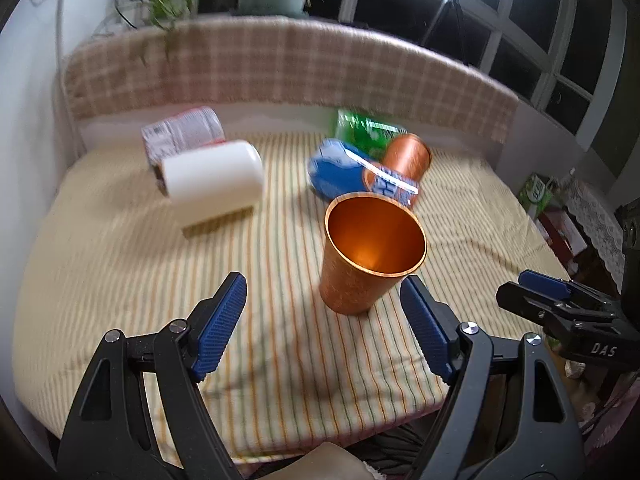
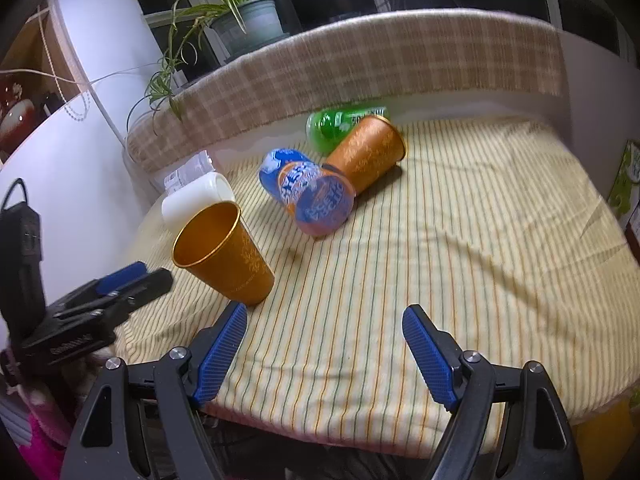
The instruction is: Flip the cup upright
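An orange metal cup stands mouth-up on the striped tablecloth, just beyond my open, empty left gripper. It also shows in the right wrist view, to the left of my open, empty right gripper. A second orange cup lies on its side farther back; it also shows in the right wrist view. The right gripper's body shows at the right of the left wrist view, and the left gripper's body at the left of the right wrist view.
A blue plastic cup and a green bottle lie beside the tipped orange cup. A white cup and a clear bottle lie at the back left. A plaid-covered ledge backs the table. The table's front edge is near.
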Tool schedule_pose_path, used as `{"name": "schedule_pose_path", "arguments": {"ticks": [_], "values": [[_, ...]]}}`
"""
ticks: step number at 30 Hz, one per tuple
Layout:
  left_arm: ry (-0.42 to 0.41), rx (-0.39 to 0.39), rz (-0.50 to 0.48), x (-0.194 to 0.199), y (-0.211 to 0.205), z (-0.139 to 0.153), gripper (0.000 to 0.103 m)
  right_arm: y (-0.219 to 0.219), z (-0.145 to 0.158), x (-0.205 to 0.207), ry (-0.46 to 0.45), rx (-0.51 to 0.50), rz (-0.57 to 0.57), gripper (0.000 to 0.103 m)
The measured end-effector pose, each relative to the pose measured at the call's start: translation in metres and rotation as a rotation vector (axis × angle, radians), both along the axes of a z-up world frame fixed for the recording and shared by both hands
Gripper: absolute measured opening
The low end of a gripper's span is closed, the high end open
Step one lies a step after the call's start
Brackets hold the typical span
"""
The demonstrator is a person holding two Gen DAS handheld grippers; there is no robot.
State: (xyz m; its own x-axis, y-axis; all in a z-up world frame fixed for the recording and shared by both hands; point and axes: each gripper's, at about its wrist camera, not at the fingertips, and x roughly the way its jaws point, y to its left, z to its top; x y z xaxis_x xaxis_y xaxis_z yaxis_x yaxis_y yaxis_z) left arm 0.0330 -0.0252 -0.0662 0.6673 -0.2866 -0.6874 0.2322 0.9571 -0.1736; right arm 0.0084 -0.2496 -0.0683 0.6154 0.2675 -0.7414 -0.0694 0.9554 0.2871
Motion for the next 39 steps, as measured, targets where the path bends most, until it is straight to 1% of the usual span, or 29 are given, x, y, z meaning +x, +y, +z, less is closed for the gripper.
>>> {"name": "schedule_pose_path", "arguments": {"ticks": [3, 4, 5, 8, 13, 14, 15, 16, 17, 18, 19, 21, 25, 39], "values": [[-0.059, 0.016, 0.031, -0.009, 0.003, 0.013, 0.083, 0.003, 0.006, -0.001, -0.030, -0.031, -0.004, 0.084], [-0.077, 0.018, 0.044, -0.012, 0.005, 0.017, 0.086, 0.003, 0.008, -0.002, -0.039, -0.039, -0.005, 0.084], [-0.099, 0.015, 0.057, -0.016, 0.007, 0.021, 0.092, 0.004, 0.010, -0.003, -0.049, -0.049, -0.007, 0.084], [-0.154, 0.015, 0.092, -0.024, 0.011, 0.032, 0.093, 0.007, 0.016, -0.005, -0.085, -0.082, -0.015, 0.086], [-0.220, 0.031, 0.131, -0.035, 0.014, 0.047, 0.093, 0.012, 0.028, -0.007, -0.141, -0.120, -0.027, 0.090], [-0.229, 0.031, 0.137, -0.036, 0.014, 0.050, 0.095, 0.014, 0.030, -0.008, -0.151, -0.127, -0.028, 0.091], [-0.238, 0.032, 0.141, -0.036, 0.014, 0.051, 0.099, 0.015, 0.033, -0.008, -0.165, -0.137, -0.032, 0.092], [-0.253, 0.032, 0.147, -0.038, 0.015, 0.054, 0.101, 0.016, 0.035, -0.009, -0.176, -0.146, -0.035, 0.092], [-0.274, 0.036, 0.158, -0.040, 0.015, 0.057, 0.101, 0.018, 0.038, -0.009, -0.188, -0.156, -0.038, 0.094], [-0.292, 0.045, 0.167, -0.042, 0.015, 0.060, 0.101, 0.018, 0.040, -0.009, -0.196, -0.158, -0.039, 0.101], [-0.304, 0.053, 0.173, -0.044, 0.015, 0.062, 0.101, 0.019, 0.042, -0.010, -0.208, -0.158, -0.042, 0.103], [-0.320, 0.061, 0.181, -0.046, 0.015, 0.065, 0.102, 0.020, 0.045, -0.011, -0.223, -0.160, -0.047, 0.103], [-0.324, 0.062, 0.192, -0.047, 0.016, 0.069, 0.103, 0.020, 0.047, -0.011, -0.237, -0.163, -0.062, 0.103], [-0.320, 0.068, 0.205, -0.047, 0.019, 0.068, 0.103, 0.016, 0.045, -0.008, -0.237, -0.148, -0.098, 0.103]]}}
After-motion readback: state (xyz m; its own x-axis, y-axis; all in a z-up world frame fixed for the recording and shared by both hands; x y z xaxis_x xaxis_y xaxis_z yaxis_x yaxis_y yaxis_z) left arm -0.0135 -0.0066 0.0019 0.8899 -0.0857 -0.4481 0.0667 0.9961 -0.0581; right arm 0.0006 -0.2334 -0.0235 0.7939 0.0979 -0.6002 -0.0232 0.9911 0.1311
